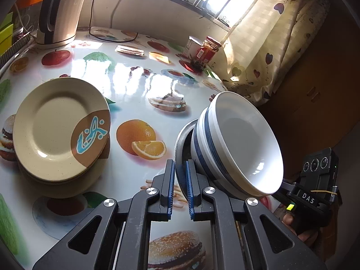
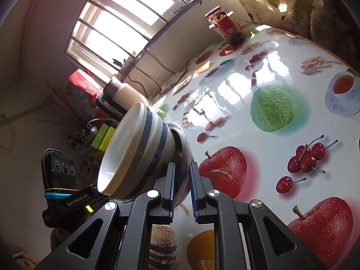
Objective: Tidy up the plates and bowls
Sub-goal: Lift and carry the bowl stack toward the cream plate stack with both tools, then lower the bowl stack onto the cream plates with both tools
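Home kitchen, kettle, fruit-print tablecloth

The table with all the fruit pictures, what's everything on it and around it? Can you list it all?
Metal bowl: one, grey, lifted off the table, rim pinched by both grippers.
Striped bowls: a nested stack, white with blue bands, inside the metal bowl.
Plates: a stack, cream with a brown and blue patch, on the table's left.
Kettle: one, cream and black, far left corner.
Jar: one, red label, far side by the curtain.
Tub: one, white, beside the jar.
Table: one, glossy white, printed with fruit and burgers.
Curtain: one, cream with hearts, on the right.
Left gripper: black, blue pads, shut on the metal bowl.
Right gripper: the same, shut on it too.
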The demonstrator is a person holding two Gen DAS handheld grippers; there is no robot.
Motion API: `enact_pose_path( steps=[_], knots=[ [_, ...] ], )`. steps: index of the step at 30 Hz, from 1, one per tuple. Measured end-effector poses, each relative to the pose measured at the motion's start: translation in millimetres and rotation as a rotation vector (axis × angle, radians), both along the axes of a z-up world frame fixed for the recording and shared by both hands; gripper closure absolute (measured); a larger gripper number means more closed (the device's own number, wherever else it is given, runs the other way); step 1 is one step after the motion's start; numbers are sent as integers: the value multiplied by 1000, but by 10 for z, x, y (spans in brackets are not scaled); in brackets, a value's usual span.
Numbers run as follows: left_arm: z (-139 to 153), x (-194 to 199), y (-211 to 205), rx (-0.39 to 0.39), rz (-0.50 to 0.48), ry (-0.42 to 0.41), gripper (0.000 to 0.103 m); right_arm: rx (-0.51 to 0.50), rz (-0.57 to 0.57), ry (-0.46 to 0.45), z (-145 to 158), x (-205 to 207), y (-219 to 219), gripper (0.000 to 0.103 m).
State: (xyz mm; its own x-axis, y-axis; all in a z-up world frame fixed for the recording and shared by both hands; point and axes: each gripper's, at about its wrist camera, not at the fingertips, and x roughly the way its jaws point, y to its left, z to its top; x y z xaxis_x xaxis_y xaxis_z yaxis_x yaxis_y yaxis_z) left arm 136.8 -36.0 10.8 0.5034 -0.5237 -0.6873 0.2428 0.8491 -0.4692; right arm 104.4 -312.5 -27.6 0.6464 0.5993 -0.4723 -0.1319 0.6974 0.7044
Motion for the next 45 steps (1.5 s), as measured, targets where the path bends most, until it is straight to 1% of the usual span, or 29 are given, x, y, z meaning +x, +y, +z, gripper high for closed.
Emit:
enact_pose_path(
  steps=[27,45],
  knots=[
    [139,128,663,4,113,-4,94,-11,117,-9,192,453,621,90],
    [164,205,1042,12,180,-5,94,-15,192,-1,222,727,1051,90]
  ],
)
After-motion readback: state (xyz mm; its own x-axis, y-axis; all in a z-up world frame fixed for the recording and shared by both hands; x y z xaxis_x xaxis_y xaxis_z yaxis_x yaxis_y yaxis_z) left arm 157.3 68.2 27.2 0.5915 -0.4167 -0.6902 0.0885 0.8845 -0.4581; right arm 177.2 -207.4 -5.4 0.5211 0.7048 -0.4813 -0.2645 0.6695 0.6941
